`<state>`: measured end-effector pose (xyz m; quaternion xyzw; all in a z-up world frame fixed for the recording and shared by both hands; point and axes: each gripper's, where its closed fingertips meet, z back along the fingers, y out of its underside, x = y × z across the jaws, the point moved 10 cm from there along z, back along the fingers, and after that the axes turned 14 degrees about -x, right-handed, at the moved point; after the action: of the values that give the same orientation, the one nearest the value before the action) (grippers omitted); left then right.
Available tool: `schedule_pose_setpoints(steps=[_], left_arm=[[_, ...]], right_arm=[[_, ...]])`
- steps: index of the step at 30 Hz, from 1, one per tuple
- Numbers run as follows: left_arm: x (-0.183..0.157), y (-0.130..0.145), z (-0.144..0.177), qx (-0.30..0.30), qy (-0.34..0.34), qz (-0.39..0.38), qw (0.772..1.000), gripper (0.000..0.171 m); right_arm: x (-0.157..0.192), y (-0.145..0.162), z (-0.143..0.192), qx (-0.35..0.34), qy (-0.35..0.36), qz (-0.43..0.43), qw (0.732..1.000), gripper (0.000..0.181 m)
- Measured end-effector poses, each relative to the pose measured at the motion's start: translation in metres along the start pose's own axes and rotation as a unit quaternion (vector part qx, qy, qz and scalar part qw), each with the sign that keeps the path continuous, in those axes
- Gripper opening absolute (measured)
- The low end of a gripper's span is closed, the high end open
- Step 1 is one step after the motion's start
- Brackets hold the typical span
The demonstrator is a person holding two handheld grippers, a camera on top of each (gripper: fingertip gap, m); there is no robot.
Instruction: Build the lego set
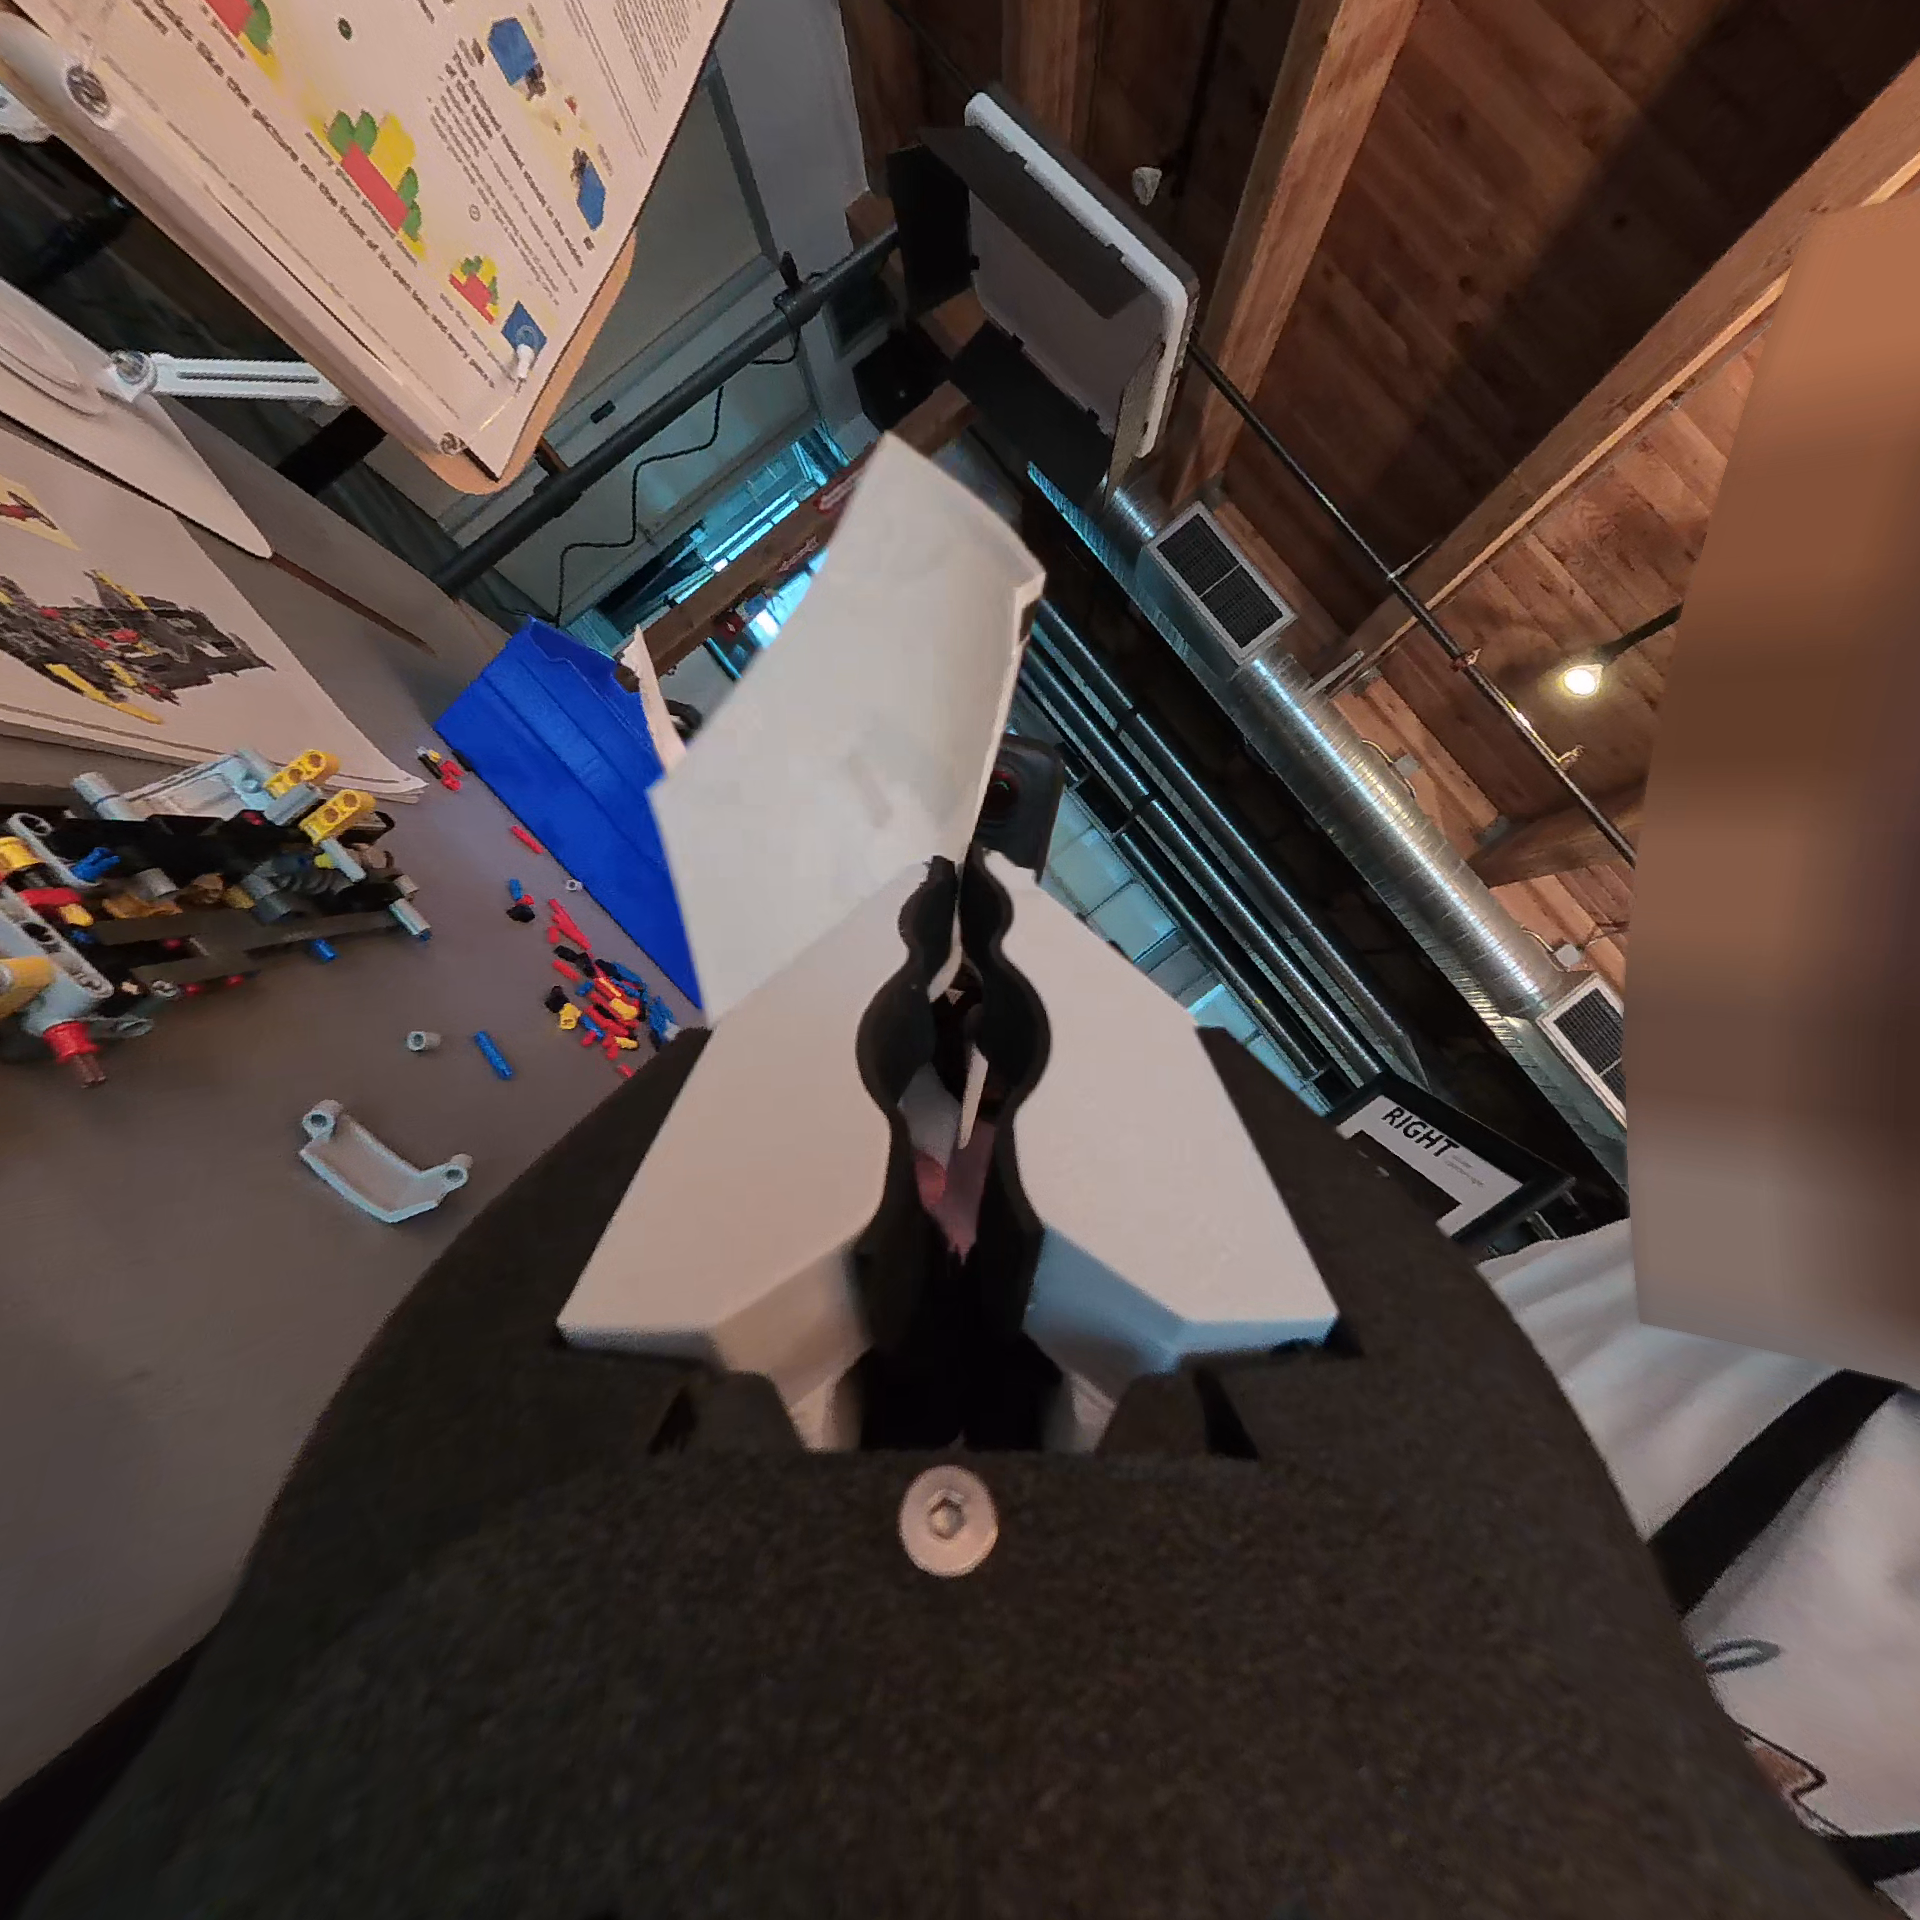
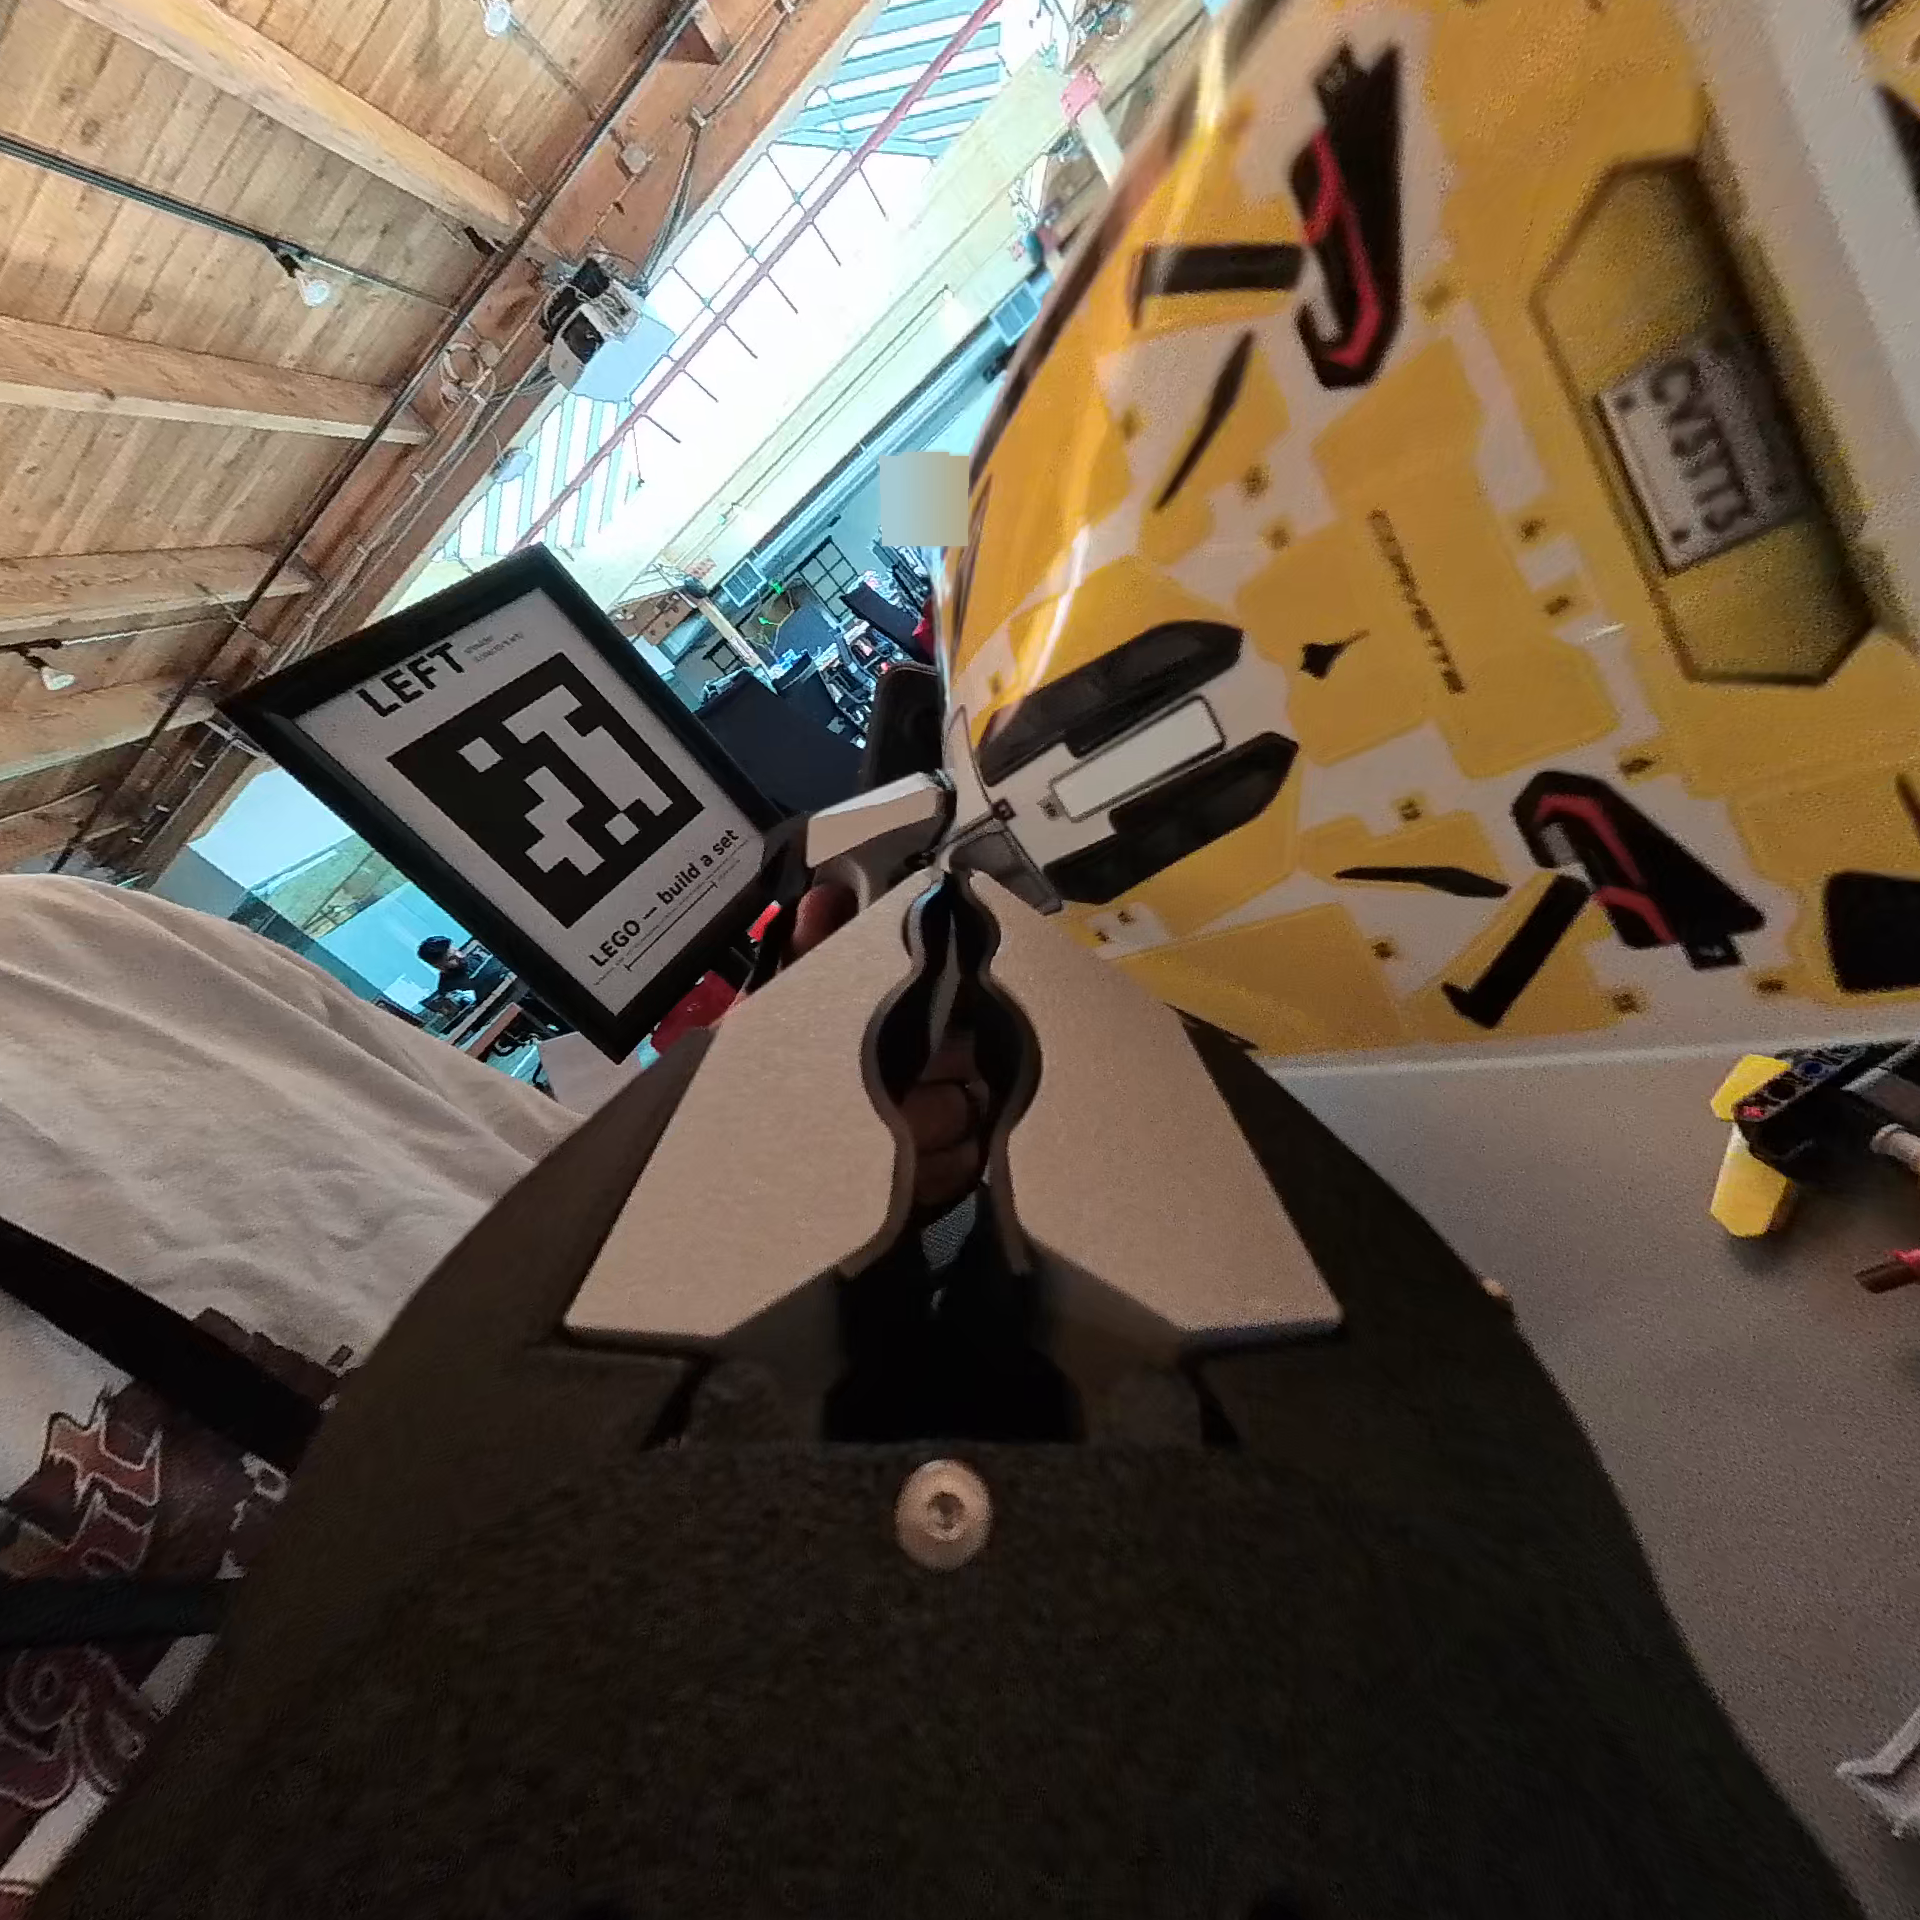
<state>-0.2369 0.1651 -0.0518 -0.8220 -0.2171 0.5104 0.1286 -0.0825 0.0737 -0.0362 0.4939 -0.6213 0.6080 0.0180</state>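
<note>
Together, both tongs, left [image 1: 961, 883] and right [image 2: 951, 868], pinch one sticker sheet [image 2: 1455, 623].

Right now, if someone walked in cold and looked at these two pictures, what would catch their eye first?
Probably the big yellow sticker sheet filling the upper right of the right wrist view, pinched at its edge by the right gripper. In the left wrist view, its white back rises from the shut left gripper, with the half-built model and scattered small pieces on the grey table at left.
</note>
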Motion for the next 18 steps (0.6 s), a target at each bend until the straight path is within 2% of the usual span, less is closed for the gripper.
schedule_pose_setpoints(steps=[6,11,14,18], left_arm=[[0.004,-0.010,0.009,-0.015,-0.022,-0.011,1.000,0.000],[0.008,-0.033,0.038,-0.032,-0.071,-0.045,0.996,0.000],[0.010,-0.055,0.080,-0.053,-0.140,-0.084,0.985,0.000],[0.006,-0.089,0.170,-0.117,-0.262,-0.117,0.951,0.000]], right_arm=[[-0.004,-0.002,0.004,-0.003,0.034,0.022,0.999,0.000],[-0.006,-0.007,0.011,0.012,0.070,0.061,0.996,0.000],[-0.011,-0.012,0.019,0.025,0.110,0.121,0.986,0.000],[-0.030,-0.005,0.032,0.050,0.157,0.251,0.954,0.000]])
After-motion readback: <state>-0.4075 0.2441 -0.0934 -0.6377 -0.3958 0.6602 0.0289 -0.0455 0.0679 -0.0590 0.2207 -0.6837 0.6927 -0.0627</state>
